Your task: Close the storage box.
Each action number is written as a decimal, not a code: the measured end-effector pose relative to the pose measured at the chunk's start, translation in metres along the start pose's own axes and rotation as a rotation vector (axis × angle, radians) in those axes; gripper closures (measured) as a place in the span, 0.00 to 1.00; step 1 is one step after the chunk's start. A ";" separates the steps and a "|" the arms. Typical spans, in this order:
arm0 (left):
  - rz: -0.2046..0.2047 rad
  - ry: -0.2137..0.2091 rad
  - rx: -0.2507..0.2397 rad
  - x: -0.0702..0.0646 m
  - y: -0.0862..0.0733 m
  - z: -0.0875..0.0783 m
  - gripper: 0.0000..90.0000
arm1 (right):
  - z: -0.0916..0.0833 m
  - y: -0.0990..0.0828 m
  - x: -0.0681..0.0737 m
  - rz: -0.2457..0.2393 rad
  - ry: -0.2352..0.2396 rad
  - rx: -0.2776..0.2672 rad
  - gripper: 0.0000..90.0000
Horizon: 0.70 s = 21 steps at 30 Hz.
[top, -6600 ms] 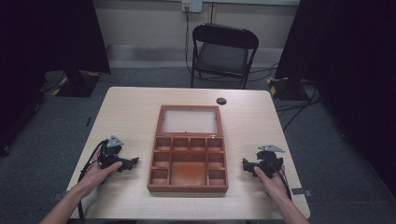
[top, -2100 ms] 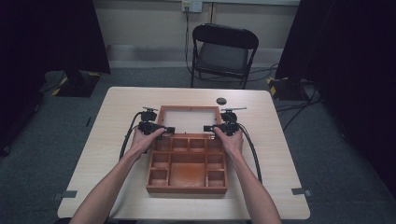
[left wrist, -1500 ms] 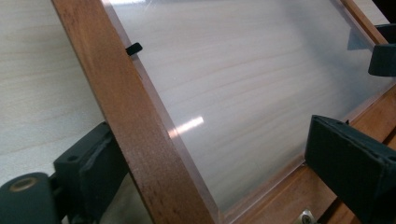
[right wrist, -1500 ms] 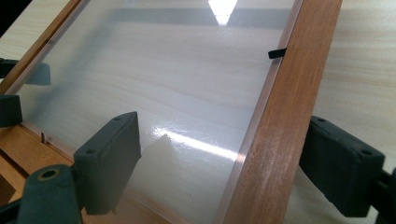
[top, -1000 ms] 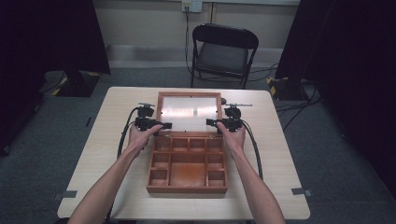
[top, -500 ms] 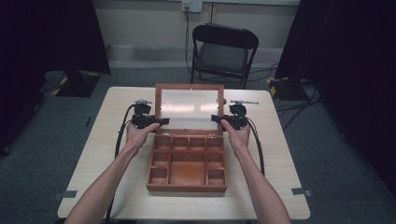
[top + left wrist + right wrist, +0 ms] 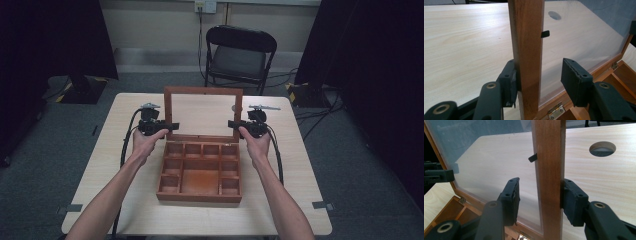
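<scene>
A brown wooden box (image 7: 199, 196) with several compartments sits mid-table. Its lid (image 7: 203, 90), a wood frame around a clear panel, stands nearly upright on the back hinges. My left gripper (image 7: 172, 126) straddles the lid's left rail (image 7: 526, 37). Its outer pad (image 7: 509, 85) presses the wood, the inner one sits at the panel side, and the jaws have just been closing. My right gripper (image 7: 232, 123) straddles the right rail (image 7: 549, 157). One pad (image 7: 571, 197) touches the wood and the other stands slightly off it. Its jaws have just been closing around the rail.
The light wooden table (image 7: 305, 165) has a round cable hole (image 7: 602, 148) behind the lid on the right. A black folding chair (image 7: 240, 52) stands beyond the far edge. Cables trail from both grippers along the forearms. Dark curtains flank the room.
The lid has swung up from a low tilt behind the box to nearly upright. Both hands have risen with it, staying on its side rails.
</scene>
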<state>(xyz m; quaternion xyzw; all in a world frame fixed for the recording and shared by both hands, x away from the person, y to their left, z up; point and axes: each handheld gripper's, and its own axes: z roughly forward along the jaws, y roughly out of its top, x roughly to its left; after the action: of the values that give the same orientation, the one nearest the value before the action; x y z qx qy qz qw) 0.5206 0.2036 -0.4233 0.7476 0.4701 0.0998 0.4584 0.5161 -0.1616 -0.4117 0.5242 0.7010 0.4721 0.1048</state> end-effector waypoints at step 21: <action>0.042 -0.015 -0.040 -0.008 -0.008 -0.020 0.54 | -0.011 -0.001 0.014 -0.044 0.021 -0.010 0.48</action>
<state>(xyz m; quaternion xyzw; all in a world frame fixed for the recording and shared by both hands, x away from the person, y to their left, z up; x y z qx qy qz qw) 0.5003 0.2104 -0.4163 0.7489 0.4487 0.1131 0.4744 0.5026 -0.1558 -0.4016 0.5030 0.7112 0.4786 0.1103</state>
